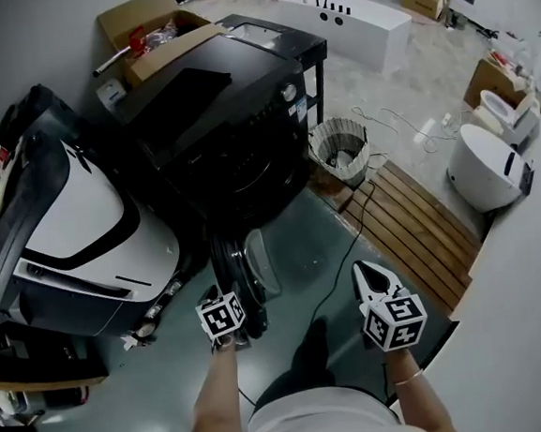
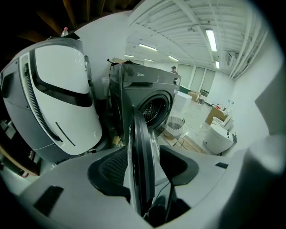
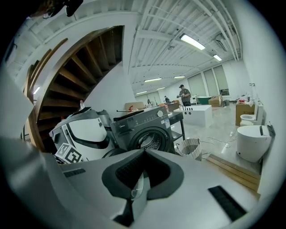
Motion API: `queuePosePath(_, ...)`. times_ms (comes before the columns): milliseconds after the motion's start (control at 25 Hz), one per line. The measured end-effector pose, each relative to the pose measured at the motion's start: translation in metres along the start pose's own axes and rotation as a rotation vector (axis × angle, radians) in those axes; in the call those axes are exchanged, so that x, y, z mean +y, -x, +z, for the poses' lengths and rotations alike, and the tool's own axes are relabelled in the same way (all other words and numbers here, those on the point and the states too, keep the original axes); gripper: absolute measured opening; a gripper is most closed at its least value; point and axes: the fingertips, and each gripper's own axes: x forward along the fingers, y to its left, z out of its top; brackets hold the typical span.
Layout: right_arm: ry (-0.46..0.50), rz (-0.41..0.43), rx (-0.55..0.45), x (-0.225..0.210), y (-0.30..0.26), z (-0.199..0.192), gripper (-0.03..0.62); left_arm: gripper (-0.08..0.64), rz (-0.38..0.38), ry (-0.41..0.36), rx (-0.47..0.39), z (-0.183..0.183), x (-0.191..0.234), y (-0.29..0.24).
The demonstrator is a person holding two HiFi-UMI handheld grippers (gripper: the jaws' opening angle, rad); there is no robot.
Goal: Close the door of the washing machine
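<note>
Our left gripper straddles the open round, dark-rimmed glass door.
Its jaws stand wide on either side of the door's edge, in front of the dark grey front-loading washing machine. Our right gripper, jaws together and empty, hovers nearby.

Black washing machine, round door swung open.
</note>
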Motion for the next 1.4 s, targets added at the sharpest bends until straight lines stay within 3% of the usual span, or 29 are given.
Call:
queuePosePath(360,-0.002,0.001,0.037,-0.014,-0.054,0.014,0.008,0.239,-0.008,0.034,0.076,0.0,-0.001,-0.035)
queuePosePath(640,-0.003,-0.016,0.043,-0.019,-0.072,0.018,0.007,0.247,-0.074,-0.025,0.118,0.001,-0.019,-0.046)
queuePosePath(1120,-0.013,-0.097,0.063,-0.035,-0.065,0.014,0.008,0.236,-0.2,-0.157,0.171,0.009,-0.094,-0.068)
queuePosePath(1400,-0.026,-0.141,0.058,-0.053,-0.053,0.017,0.008,0.249,-0.256,-0.111,0.189,0.026,-0.146,-0.088)
